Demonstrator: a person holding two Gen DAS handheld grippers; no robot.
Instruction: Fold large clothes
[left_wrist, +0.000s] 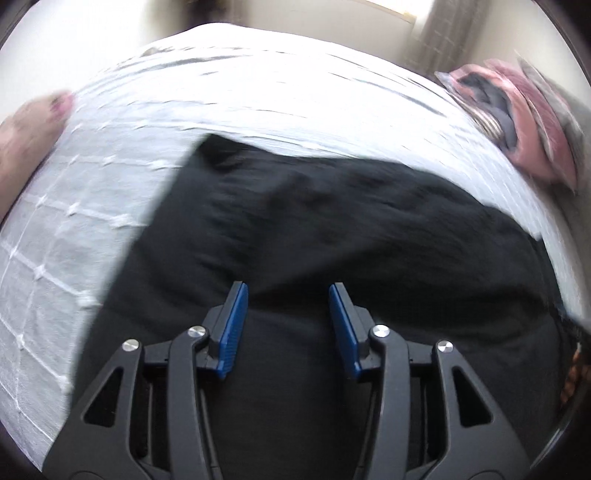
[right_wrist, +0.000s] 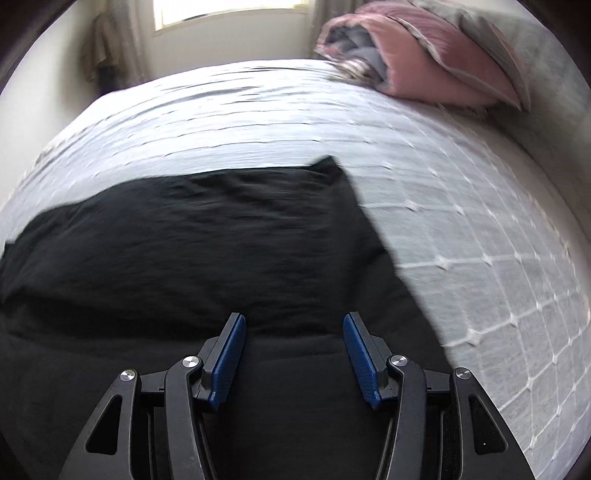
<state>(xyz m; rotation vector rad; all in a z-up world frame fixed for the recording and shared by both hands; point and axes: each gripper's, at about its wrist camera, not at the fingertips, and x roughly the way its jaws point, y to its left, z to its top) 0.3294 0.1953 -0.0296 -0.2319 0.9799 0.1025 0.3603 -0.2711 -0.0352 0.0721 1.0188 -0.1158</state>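
A: Nearest first. Left gripper w/ jaws partly apart, nothing between, poised over black garment. Right gripper same: half-spread, no cloth pinched.

B: Garment location?

A: Spread on bed, on white gridded cover, directly under both grippers. One corner pointing away in right view.

B: Handling?

A: Prob. soft, limp, light; creased surface, no stiffness. Likely to sag and drag once lifted. Best pinched at edge or corners, thin layer only, not mid-panel.

B: Hard to read?

A: Near hem cut off behind both grippers. Type of garment, sleeves, collar: can't tell, black on black plus motion blur. Layers doubled or single: unclear. Farther back, pink bedding pile by bed head, contents muddled. Window blown out.
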